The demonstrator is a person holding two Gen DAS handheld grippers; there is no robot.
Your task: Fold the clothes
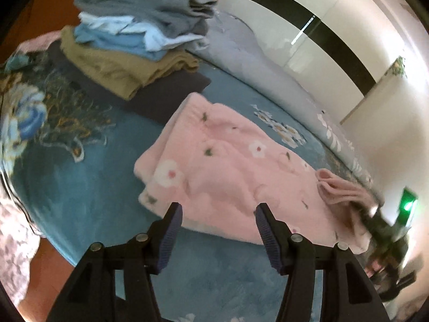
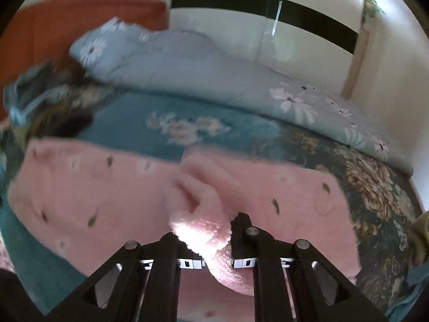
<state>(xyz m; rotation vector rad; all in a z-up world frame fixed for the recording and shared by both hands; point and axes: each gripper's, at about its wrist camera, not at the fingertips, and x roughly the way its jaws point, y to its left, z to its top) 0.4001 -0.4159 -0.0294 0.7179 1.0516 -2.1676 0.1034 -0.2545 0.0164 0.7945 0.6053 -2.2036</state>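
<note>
The pink garment (image 1: 230,171) lies spread on the blue bed (image 1: 88,187), filling the centre and lower right of the left wrist view. The left gripper (image 1: 218,212) hangs just over its near edge at bottom centre, jaws spread, nothing between them. A stack of folded clothes (image 1: 134,43) sits at upper left, apart from the garment. At lower centre of the right wrist view, the right gripper (image 2: 203,230) is pinching a bunched fold of the garment (image 2: 80,193), which stretches across the frame's middle. A pale quilt (image 2: 203,72) lies beyond.
</note>
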